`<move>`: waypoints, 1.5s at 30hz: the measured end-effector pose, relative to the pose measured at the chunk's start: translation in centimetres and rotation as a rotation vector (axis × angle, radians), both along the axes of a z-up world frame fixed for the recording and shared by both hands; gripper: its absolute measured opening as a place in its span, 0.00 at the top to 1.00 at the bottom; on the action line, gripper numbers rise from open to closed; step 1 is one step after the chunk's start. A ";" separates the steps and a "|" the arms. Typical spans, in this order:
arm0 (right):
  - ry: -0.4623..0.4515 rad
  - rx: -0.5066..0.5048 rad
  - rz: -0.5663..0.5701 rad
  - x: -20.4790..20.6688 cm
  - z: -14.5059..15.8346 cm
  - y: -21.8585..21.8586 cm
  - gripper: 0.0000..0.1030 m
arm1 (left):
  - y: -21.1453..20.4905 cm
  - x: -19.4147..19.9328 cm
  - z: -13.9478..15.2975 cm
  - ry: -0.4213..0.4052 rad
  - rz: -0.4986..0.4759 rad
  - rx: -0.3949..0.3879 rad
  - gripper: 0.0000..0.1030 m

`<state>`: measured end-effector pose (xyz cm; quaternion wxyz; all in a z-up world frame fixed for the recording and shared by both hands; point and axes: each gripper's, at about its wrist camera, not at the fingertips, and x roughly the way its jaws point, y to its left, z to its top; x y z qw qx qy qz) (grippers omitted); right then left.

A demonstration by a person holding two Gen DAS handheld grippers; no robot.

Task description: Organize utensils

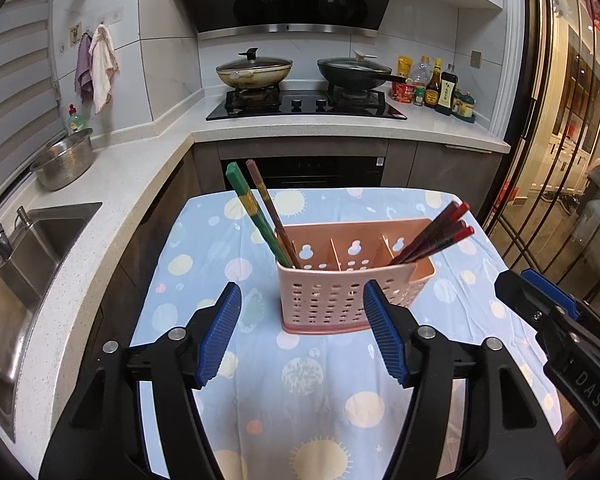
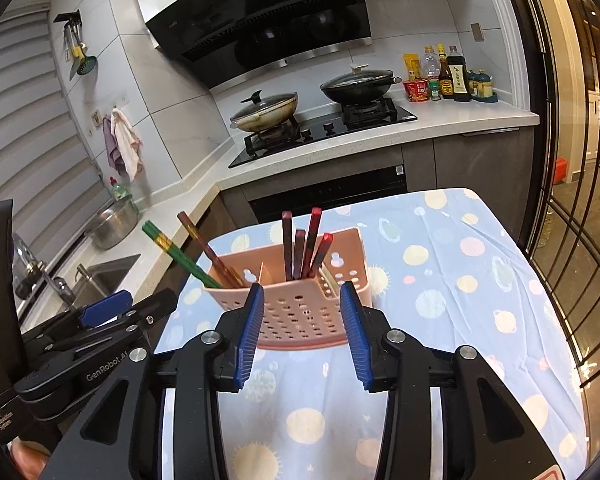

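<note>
A pink perforated plastic utensil caddy [image 1: 340,296] with three compartments stands mid-frame on a table under a pale blue cloth printed with suns and planets [image 1: 300,392]; a green chopstick [image 1: 256,216] and a brown chopstick [image 1: 270,208] lean from its left compartment; dark red chopsticks [image 1: 436,236] fan from its right one; the left gripper [image 1: 302,304] at lower centre has its blue pads spread with nothing between them; the right gripper [image 2: 302,306] likewise stands parted and empty, short of the caddy.
</note>
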<state>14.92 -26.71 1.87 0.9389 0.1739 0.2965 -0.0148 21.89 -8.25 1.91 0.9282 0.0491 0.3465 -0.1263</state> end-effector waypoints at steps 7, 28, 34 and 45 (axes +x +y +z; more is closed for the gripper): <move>0.018 -0.049 -0.008 -1.7 0.0 0.8 0.47 | 0.2 -1.9 -0.2 -0.007 0.007 0.019 0.23; 0.097 -0.163 -0.013 -4.0 -1.6 2.7 0.37 | 0.8 -4.9 -2.8 0.048 0.020 0.081 0.07; 0.092 -0.209 -0.016 -4.5 -1.6 3.4 0.23 | 1.5 -5.1 -3.3 0.063 0.047 0.078 0.07; 0.098 -0.237 -0.017 -5.1 -2.2 3.8 0.06 | 2.2 -5.2 -4.2 0.090 0.069 0.083 0.07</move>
